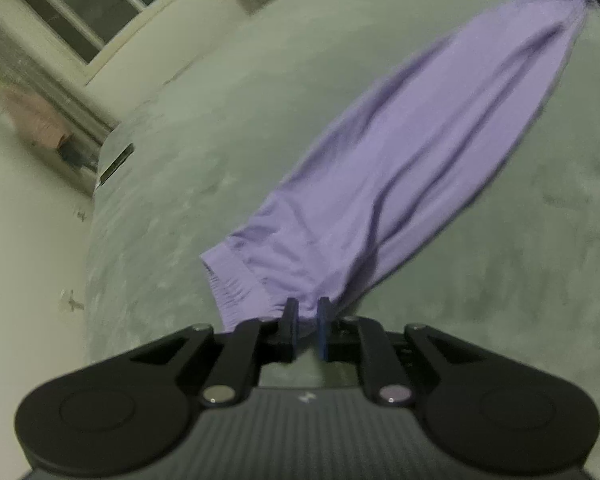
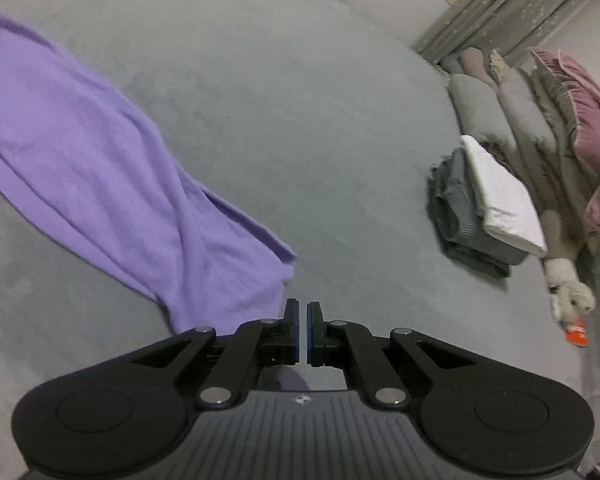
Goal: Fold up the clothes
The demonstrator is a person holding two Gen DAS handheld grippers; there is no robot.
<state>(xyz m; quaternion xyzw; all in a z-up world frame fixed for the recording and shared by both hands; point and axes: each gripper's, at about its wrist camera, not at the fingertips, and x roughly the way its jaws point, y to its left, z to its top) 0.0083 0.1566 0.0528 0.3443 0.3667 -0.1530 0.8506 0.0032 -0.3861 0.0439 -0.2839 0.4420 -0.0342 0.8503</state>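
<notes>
Left hand-held gripper (image 1: 307, 312) pinches purple garment (image 1: 400, 152), stretched ahead across bed (image 1: 180, 200); right hand-held gripper (image 2: 302, 312) pressed together, seemingly empty. We judge folding barely begun; folded stack (image 2: 484, 208) lies right.

Both wrist views close, angled down over grey bed (image 1: 500, 280); share purple garment (image 2: 100, 168).

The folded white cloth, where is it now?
In the right wrist view, the folded white cloth lies on the right, on a grey folded garment, beside the pillows.
</notes>
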